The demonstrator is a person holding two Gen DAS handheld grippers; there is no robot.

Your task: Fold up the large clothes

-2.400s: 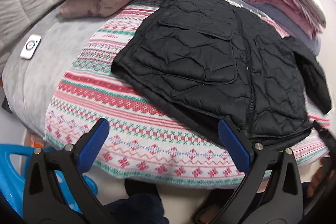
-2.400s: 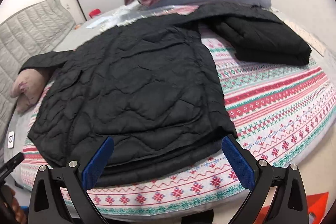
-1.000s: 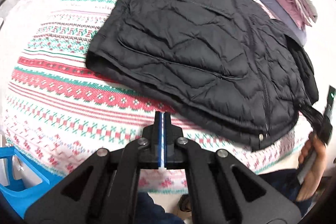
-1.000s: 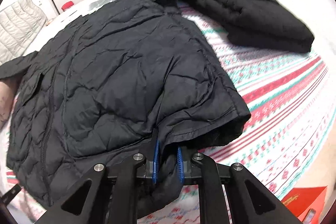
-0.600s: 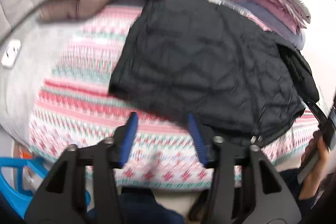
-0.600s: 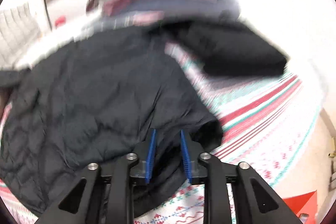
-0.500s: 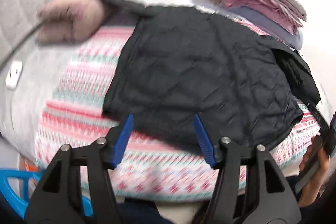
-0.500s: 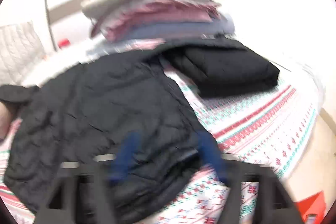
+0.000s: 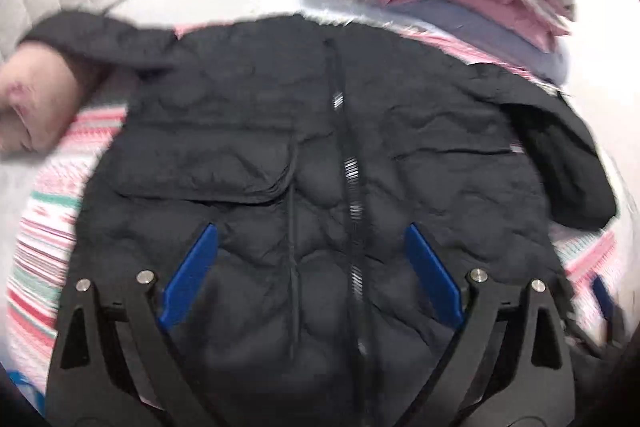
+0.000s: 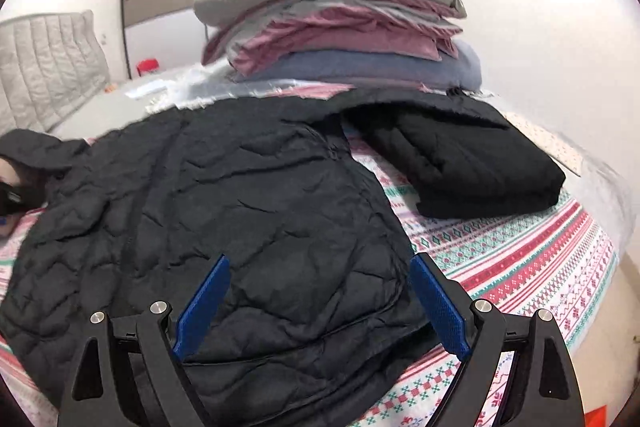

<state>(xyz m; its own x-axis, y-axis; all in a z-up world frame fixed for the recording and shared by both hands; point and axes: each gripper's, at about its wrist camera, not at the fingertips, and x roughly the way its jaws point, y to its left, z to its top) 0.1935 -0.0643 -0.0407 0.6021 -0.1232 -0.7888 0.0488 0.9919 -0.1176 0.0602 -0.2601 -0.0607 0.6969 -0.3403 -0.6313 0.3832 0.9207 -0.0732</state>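
Note:
A black quilted jacket lies front up on the patterned bedspread, zipper running up its middle and both sleeves spread out. My left gripper hovers over the jacket's lower middle. Its jaws are opening wide, with nothing pinched between the blue pads. In the right wrist view the same jacket fills the near bed. My right gripper stands open above the jacket's hem corner and holds nothing. The left wrist view is blurred.
A folded black garment lies on the bedspread right of the jacket. Behind it stands a tall stack of folded bedding. A pink pillow is at the far left, under one sleeve. A quilted headboard stands beyond.
Both grippers went from shut to open. The right one let go of the jacket's hem and rose. The left one swung from the bed's edge to above the jacket's middle.

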